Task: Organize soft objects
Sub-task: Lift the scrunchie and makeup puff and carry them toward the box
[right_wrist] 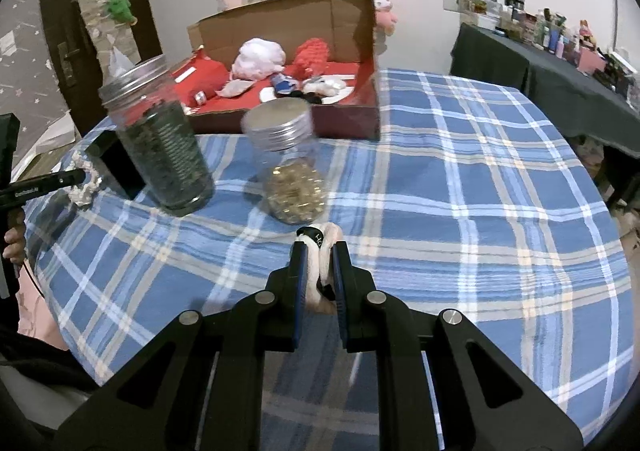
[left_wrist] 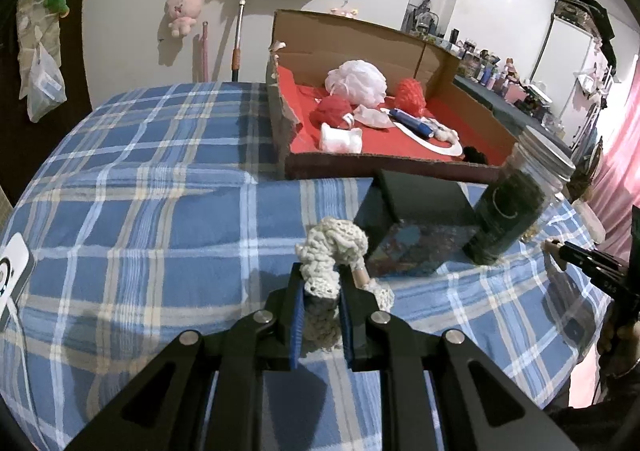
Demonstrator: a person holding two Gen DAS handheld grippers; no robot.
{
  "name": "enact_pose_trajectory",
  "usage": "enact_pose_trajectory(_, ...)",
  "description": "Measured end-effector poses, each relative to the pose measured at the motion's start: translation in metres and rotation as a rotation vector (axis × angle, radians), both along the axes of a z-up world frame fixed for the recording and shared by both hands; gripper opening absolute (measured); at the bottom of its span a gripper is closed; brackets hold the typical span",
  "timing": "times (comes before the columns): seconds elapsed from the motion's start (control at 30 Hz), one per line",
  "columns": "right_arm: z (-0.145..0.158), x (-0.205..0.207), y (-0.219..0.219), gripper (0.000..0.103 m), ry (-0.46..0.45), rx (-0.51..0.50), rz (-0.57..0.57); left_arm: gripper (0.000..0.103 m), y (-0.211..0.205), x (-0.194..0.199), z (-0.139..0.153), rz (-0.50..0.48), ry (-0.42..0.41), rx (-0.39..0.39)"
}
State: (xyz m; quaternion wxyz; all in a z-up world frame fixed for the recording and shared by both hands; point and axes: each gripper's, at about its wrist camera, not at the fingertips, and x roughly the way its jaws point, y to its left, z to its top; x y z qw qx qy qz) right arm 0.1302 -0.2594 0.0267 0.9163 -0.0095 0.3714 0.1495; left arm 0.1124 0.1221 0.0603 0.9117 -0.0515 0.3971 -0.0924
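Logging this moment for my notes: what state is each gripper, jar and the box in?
Left gripper: shut on crocheted piece.
Right gripper: shut on white cloth item.
Dark-filled jar: lidded, upright.
Gold-filled jar: lidded, upright.
Cardboard box: open, holding soft things.

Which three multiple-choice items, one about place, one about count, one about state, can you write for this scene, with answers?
1. Where is the white mesh puff?
A. in the cardboard box
B. on the plaid cloth
C. in a jar

2. How many metal-lidded jars stand on the plaid cloth?
A. one
B. two
C. four

3. What is the left gripper doing?
A. hanging open
B. clamping a cream crocheted piece
C. clamping a jar

Answers: 1 A, it rests on the red lining; 2 B, right view shows the dark-filled jar and gold-filled jar; 3 B, the yarn sits between the fingers.
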Motion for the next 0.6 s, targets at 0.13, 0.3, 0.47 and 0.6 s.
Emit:
enact_pose_trajectory(0.13,0.002,0.008,-0.009,0.012,0.003,0.005,-0.018,0.016,0.004,0.010,0.000,-0.008,-0.002,0.004)
enact_pose_trajectory(0.3,0.004,0.022,-0.018,0.012,0.009,0.019,-0.025,0.016,0.007,0.022,0.000,-0.027,-0.013,0.018)
enact_pose_trajectory(0.47,0.007,0.040,-0.023,0.012,0.000,0.031,-0.003,0.016,0.008,0.032,0.003,-0.063,-0.042,0.042)
enact_pose_trajectory(0.6,0.008,0.055,-0.027,0.012,0.004,0.056,0.023,0.016,0.006,0.041,0.002,-0.095,-0.058,0.065)
